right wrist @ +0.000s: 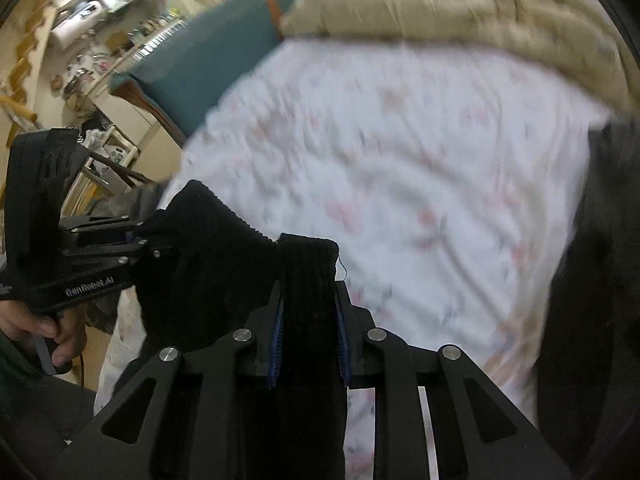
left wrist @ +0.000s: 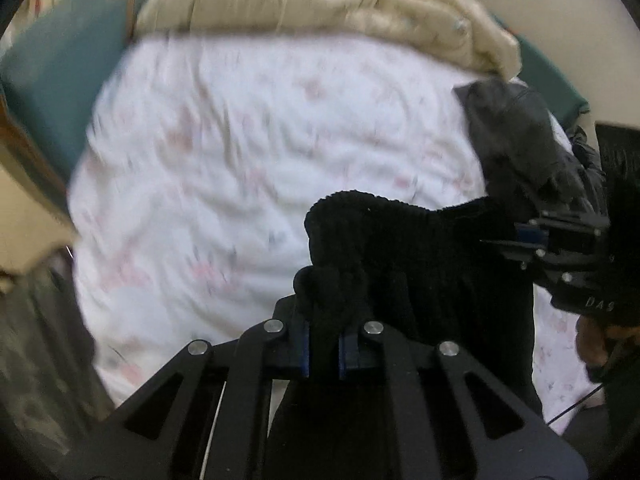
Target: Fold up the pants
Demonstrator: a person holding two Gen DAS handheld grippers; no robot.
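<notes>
The black corduroy pants (left wrist: pixel 400 248) hang between my two grippers above a bed with a white floral sheet (left wrist: pixel 224 160). My left gripper (left wrist: pixel 324 344) is shut on a bunched edge of the pants. My right gripper (right wrist: pixel 310 340) is shut on another edge of the pants (right wrist: pixel 308 272). In the left wrist view the right gripper (left wrist: pixel 532 236) is at the right, holding the cloth. In the right wrist view the left gripper (right wrist: pixel 132 236) is at the left, holding the cloth. The pants stretch between them and hang down.
A beige quilted duvet (left wrist: pixel 320 0) lies across the far end of the bed. A teal headboard or cushion (right wrist: pixel 208 64) stands at the far left. A dark garment (left wrist: pixel 516 132) lies on the bed's right side. Cluttered shelves (right wrist: pixel 88 32) stand beyond the bed.
</notes>
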